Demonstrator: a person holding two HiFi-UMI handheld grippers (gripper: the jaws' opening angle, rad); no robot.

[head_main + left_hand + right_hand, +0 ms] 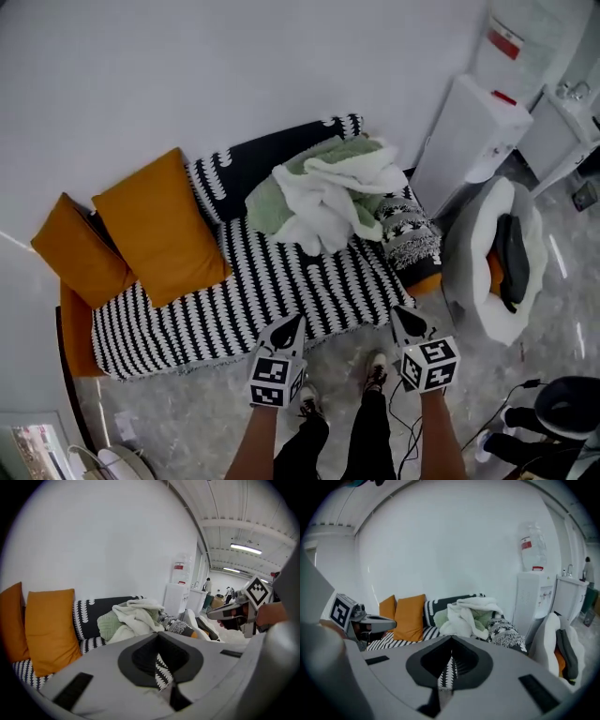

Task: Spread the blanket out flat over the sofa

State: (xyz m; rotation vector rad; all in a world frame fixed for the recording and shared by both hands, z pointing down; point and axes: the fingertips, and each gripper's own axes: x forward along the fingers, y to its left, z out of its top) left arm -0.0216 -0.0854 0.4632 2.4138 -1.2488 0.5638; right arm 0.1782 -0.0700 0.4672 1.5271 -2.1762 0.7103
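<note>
A black-and-white zigzag blanket [272, 281] covers the seat and back of the orange sofa [73, 339]. Its front edge hangs near the floor. My left gripper [292, 324] is at that front edge and is shut on the blanket; in the left gripper view a strip of the patterned fabric [161, 670] runs between the closed jaws. My right gripper [397, 313] holds the same edge further right, shut on the fabric [449, 672]. Each gripper shows in the other's view, the right gripper [225, 612] and the left gripper [379, 622].
Two orange pillows [159, 225] lean at the sofa's left end. A heap of white and green throws [328, 192] lies at the right, beside a patterned cushion [408, 234]. A white water dispenser [469, 136] and a white padded seat [497, 262] stand right of the sofa. The person's shoes [375, 370] are just below the blanket edge.
</note>
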